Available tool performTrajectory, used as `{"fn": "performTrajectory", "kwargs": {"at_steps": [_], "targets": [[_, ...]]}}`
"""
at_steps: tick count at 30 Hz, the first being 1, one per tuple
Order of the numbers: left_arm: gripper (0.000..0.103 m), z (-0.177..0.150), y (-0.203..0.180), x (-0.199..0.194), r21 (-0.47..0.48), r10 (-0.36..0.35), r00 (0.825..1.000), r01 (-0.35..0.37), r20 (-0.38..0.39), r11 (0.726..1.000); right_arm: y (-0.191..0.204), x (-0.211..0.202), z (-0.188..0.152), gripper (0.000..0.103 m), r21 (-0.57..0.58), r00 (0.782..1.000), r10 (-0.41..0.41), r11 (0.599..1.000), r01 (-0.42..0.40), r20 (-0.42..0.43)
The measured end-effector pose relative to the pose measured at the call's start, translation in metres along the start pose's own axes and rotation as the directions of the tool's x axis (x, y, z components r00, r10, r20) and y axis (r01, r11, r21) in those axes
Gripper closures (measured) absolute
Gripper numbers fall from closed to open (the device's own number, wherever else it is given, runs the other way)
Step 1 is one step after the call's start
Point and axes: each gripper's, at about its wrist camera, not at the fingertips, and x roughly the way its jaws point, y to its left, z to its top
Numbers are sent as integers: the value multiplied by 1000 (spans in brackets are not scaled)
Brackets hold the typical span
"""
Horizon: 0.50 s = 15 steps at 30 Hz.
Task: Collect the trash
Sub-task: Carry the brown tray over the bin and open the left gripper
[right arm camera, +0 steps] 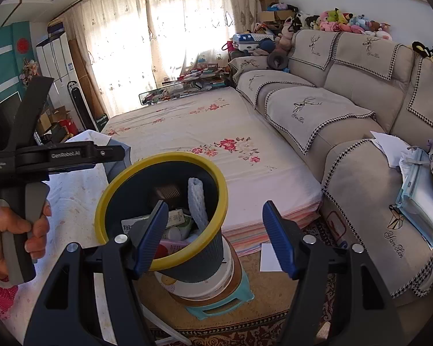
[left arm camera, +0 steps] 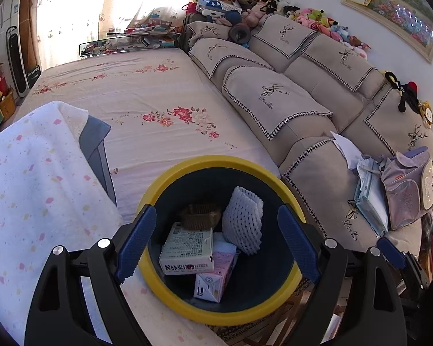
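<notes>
A dark trash bin with a yellow rim (left arm camera: 173, 178) (right arm camera: 124, 178) stands between the bed and the sofa. It holds a white foam fruit net (left arm camera: 242, 219) (right arm camera: 197, 201), a white printed carton (left arm camera: 186, 249), a pink-and-white small carton (left arm camera: 216, 274) and a brown paper cup (left arm camera: 200, 216). My left gripper (left arm camera: 216, 242) is open and empty right above the bin's mouth. My right gripper (right arm camera: 215, 238) is open and empty, over the bin's right side. The left gripper's body, held by a hand (right arm camera: 23, 173), shows in the right wrist view.
A bed with a floral sheet (left arm camera: 147, 95) lies behind the bin, a white blanket (left arm camera: 29, 187) to the left. A beige sofa (left arm camera: 317, 109) on the right carries papers (left arm camera: 369, 190) and a lilac backpack (left arm camera: 410, 187). The bin sits on a stack atop a teal stool (right arm camera: 216, 302).
</notes>
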Motion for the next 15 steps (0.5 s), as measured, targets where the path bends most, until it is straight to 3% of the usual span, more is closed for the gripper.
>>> {"fn": "performTrajectory", "kwargs": {"at_steps": [3, 6, 10, 15], "targets": [[11, -19, 11, -58, -3, 12, 998, -12, 65, 1000, 15, -11, -3, 38, -23, 999, 34, 999, -34, 1], [5, -48, 20, -127, 28, 81, 983, -87, 165, 996, 36, -30, -7, 31, -69, 996, 89, 994, -87, 21], [5, -94, 42, -218, 2, 227, 934, -237, 277, 972, 69, -57, -14, 19, -148, 990, 133, 981, -124, 52], [5, -158, 75, -318, -135, 372, 856, -346, 359, 928, 100, -92, -17, 7, -203, 983, 168, 968, -149, 80]]}}
